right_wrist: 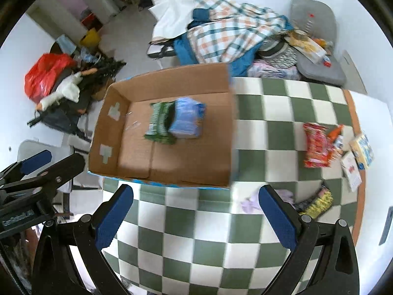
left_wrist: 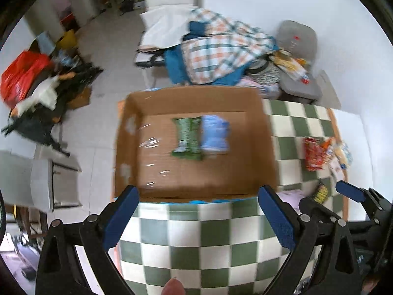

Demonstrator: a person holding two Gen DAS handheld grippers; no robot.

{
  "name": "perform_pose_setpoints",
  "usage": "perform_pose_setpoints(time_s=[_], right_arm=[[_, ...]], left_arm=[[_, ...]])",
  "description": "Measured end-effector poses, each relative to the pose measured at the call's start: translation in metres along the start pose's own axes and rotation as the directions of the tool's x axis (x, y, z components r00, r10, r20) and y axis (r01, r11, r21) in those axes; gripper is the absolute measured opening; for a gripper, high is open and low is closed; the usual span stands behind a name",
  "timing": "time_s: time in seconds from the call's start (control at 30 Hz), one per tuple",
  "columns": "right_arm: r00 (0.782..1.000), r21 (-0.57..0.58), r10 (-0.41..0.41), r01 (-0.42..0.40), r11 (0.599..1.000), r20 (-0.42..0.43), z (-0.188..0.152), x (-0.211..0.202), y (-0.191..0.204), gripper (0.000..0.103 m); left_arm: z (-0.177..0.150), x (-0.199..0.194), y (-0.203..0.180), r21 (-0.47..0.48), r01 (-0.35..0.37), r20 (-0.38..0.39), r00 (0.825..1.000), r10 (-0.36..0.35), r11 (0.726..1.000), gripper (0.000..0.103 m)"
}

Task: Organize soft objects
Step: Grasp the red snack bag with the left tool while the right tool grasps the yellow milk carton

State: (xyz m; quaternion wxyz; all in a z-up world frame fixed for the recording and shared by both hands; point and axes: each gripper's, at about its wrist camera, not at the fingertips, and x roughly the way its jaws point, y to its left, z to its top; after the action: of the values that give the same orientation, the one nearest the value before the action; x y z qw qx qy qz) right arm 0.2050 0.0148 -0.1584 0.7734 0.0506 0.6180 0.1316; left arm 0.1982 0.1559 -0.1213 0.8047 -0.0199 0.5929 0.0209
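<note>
Both grippers hang wide open over the checkered table [right_wrist: 258, 113], nothing between the fingers: left gripper [left_wrist: 196, 216], right gripper [right_wrist: 195, 215]. In the cardboard box [right_wrist: 221, 83], a green packet [right_wrist: 159, 123] and a blue packet [right_wrist: 186, 118] lie touching. A red packet [right_wrist: 316, 147] sits on the cloth, well apart.

Both views are pretty motion-smeared, so the print on the green packet [left_wrist: 188, 135] and blue packet [left_wrist: 215, 134] in the cardboard box [left_wrist: 132, 113] is unreadable. The right gripper [left_wrist: 353, 196] is cut off at the left view's edge, and the lilac thing [right_wrist: 250, 202] sits half hidden behind a blue finger pad [right_wrist: 276, 218].
</note>
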Motion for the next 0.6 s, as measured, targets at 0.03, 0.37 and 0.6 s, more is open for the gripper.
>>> perform_pose_setpoints(time_s=[0.03,0.37,0.6], right_arm=[[1.0,0.014,-0.004,0.004,1.0,-0.001,0.0,-0.005,-0.014,0.103],[0.978,0.174,-0.197,0.206,0.963,-0.07,0.0,-0.027,-0.24,0.103],[0.945,0.163,-0.27,0.3,0.94,-0.183,0.028,0.01,-0.378,0.103]], left_arm=[[0.003,-0.002,-0.018,0.026,0.011,0.001,1.0,-0.011,1.0,0.1],[0.035,0.08,-0.186,0.131,0.118,-0.176,0.98,-0.094,0.984,0.1],[0.049,0.183,-0.275,0.106,0.147,-0.344,0.933,-0.102,0.983,0.1]])
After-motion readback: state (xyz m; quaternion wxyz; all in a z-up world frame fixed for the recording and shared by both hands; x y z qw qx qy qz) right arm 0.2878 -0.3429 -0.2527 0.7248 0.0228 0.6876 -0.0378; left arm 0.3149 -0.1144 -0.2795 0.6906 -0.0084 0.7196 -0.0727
